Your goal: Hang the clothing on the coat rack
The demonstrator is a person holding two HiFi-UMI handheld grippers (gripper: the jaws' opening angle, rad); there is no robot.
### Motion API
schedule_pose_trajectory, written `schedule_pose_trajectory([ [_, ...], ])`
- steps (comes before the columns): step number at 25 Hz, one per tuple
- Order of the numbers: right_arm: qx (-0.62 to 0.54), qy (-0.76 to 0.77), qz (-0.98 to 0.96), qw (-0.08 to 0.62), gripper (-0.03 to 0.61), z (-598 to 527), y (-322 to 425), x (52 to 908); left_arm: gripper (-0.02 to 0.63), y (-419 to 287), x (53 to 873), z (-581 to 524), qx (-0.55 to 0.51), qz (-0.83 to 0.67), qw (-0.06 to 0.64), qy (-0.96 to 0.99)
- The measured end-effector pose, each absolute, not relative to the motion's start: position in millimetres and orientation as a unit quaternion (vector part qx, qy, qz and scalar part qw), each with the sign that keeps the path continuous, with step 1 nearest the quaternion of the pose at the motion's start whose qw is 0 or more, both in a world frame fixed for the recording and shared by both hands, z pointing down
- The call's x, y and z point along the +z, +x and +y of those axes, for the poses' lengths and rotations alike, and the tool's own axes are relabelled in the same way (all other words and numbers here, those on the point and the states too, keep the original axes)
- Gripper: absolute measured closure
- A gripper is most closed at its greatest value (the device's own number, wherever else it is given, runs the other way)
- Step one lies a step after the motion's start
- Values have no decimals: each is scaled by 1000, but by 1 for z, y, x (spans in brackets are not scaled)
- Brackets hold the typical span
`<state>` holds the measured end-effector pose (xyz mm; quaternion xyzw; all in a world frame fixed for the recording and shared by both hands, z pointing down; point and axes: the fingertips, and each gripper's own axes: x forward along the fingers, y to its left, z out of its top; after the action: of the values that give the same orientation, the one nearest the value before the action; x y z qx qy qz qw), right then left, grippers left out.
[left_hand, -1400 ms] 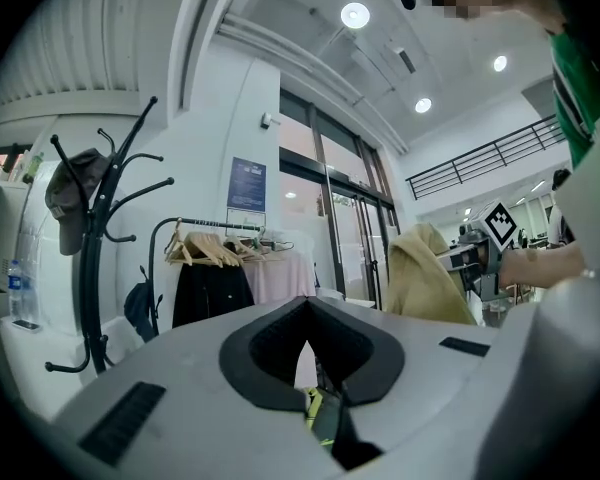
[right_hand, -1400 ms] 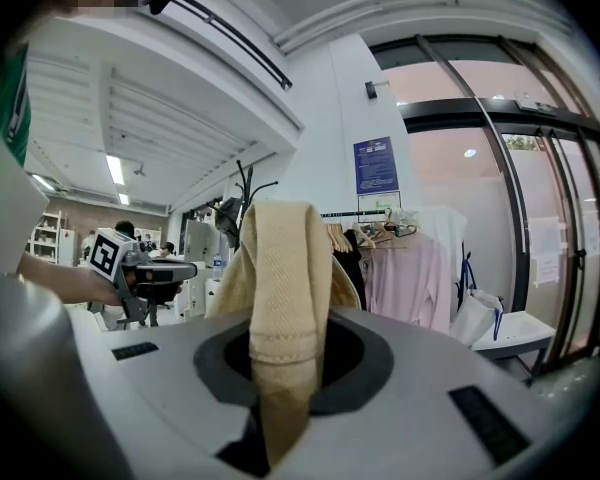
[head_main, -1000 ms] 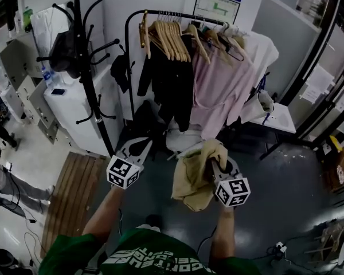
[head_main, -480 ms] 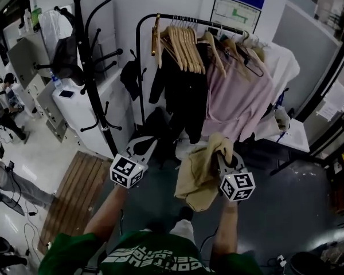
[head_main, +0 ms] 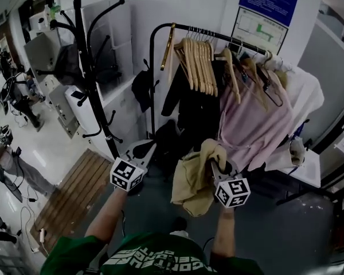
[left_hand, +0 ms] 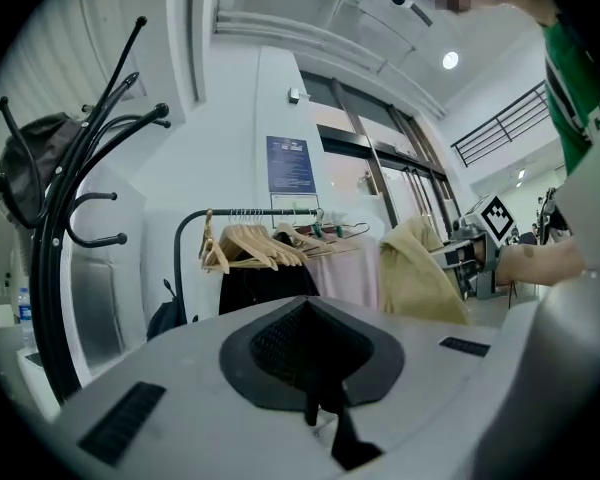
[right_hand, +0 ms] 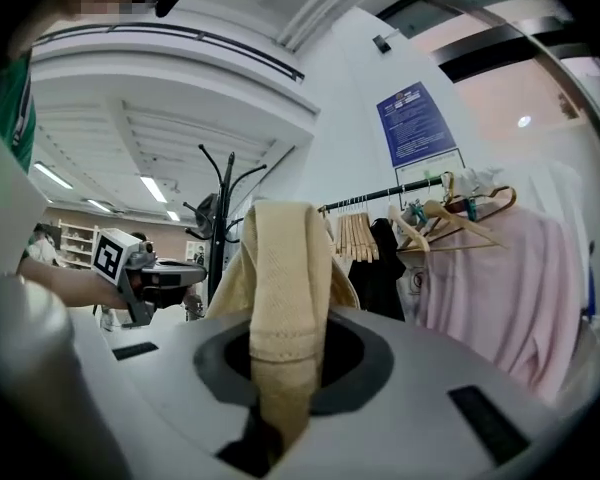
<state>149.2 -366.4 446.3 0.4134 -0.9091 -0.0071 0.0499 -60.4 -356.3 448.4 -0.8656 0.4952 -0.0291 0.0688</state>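
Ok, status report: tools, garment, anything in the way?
Right tool shut on beige garment; left tool shut, empty. Garment not yet on coat rack. Dark bag on one hook, others free.

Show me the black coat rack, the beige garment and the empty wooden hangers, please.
black coat rack (head_main: 93,90): head view, on its upright pole.
beige garment (head_main: 189,182): head view, on its hanging fold.
empty wooden hangers (head_main: 199,62): head view, on the middle of the bunch.

Head view: overhead, steeply down. Gripper views: low, level, looking forward. All share clothes rail (head_main: 152,73), coat rack (head_main: 92,79).
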Motion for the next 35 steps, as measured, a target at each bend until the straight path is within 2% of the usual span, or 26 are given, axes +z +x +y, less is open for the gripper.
schedule_pose_trajectory([
  [10,-23,329,-942,59,522,-436,127,444,610,-71,451,-383,-34,573,59,-817],
  [20,-33,245,-968,50,522,-466,89,421,609,-98,445,-359,-33,654,49,-754],
  [35,-33,164,-986,19,522,-465,-19,369,609,-184,423,-320,-19,728,44,-684],
])
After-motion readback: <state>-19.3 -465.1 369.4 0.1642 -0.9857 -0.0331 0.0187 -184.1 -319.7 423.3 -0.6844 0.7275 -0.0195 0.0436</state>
